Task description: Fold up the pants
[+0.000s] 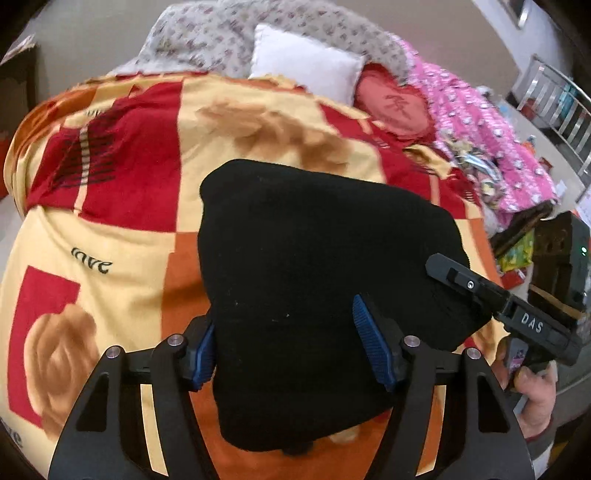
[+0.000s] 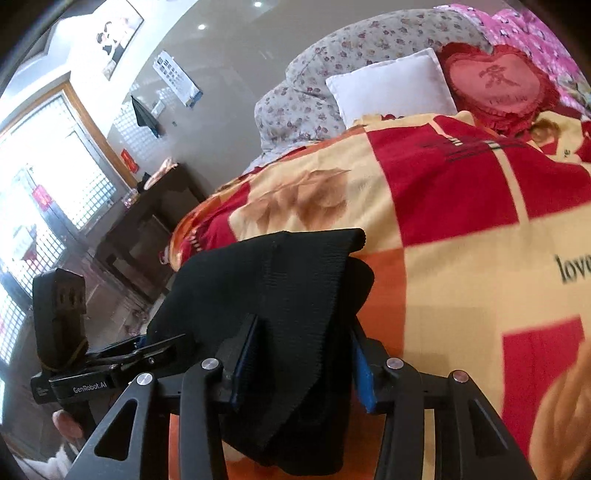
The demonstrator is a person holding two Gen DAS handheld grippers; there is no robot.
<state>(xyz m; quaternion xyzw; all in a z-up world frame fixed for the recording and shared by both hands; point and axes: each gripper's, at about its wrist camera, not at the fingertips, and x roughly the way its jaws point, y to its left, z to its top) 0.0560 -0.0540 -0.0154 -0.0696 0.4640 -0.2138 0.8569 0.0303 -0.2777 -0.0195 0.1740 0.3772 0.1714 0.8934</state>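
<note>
The black pants [image 1: 314, 280] lie folded into a thick bundle on the patterned blanket [image 1: 122, 206]. My left gripper [image 1: 291, 350] straddles the near edge of the bundle, its blue pads wide apart on either side of the fabric. In the right wrist view the pants [image 2: 280, 295] show a ribbed waistband on top. My right gripper [image 2: 299, 365] also has the bundle between its blue pads, jaws spread around it. The right gripper shows in the left wrist view [image 1: 502, 306] at the bundle's right edge, and the left gripper in the right wrist view [image 2: 122, 365] at its left.
A white pillow [image 1: 306, 62], a red heart cushion [image 1: 399, 103] and a floral quilt [image 1: 229, 33] lie at the bed's head. Pink bedding [image 1: 480, 122] runs along the right side. A dark wooden table [image 2: 155, 218] stands beside the bed near a window.
</note>
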